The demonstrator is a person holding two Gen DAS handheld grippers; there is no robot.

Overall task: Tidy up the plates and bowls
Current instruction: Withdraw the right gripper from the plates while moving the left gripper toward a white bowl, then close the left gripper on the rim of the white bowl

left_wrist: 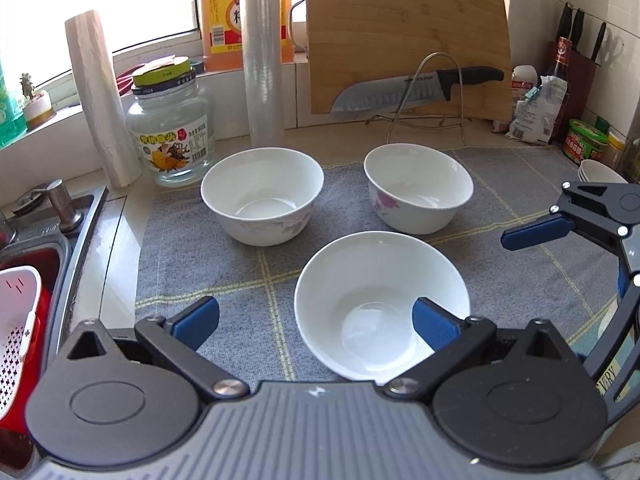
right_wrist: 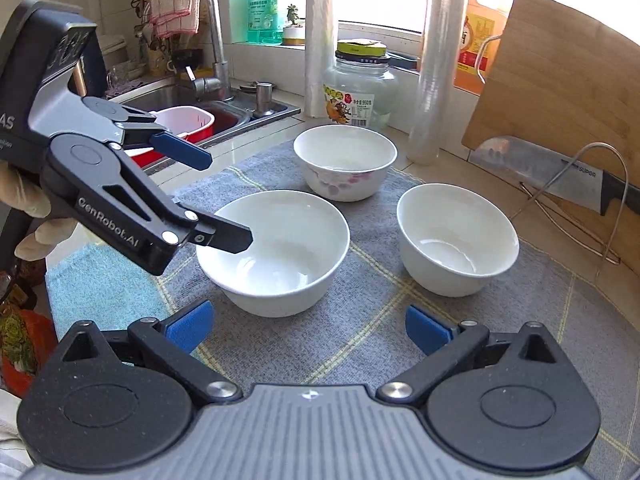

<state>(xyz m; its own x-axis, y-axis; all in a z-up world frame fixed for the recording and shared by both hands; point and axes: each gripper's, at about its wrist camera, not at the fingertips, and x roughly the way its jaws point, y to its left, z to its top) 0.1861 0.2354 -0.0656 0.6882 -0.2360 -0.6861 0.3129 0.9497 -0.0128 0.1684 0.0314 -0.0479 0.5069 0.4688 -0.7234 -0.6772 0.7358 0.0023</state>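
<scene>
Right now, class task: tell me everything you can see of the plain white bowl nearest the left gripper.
The nearest bowl is plain white, glossy, ceramic by its look, round with a deep curved wall. It stands upright and empty on the grey checked mat, apart from the two flowered bowls behind it. The open left gripper has one finger dipping over its rim; whether it touches is unclear.
</scene>
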